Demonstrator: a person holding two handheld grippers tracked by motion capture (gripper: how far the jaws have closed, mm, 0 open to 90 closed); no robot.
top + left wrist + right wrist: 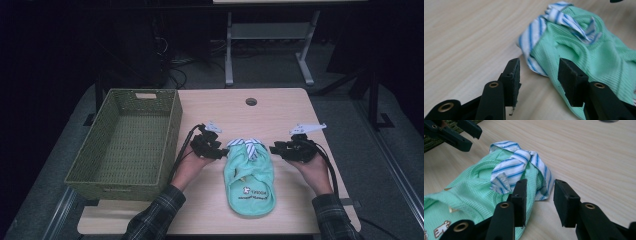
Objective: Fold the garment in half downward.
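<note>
**Grippers flank a folded green shirt, both parted**

Left gripper (218,148) sits just left of the shirt's (250,182) far end, its jaws apart with nothing pressed between them; in the left gripper view the striped edge of the cloth lies just past the gap. Right gripper (278,148) sits just right of the same end, jaws likewise apart, and in the right gripper view the striped collar (519,167) lies ahead of them, untouched.

The shirt lies folded on the table (280,107), near its middle, collar end far and hem near. On the near part of the cloth is a small white figure with two lines of yellow writing under it, too small to read. A green woven basket (107,115) stands at the table's left, well apart from the shirt.
</note>
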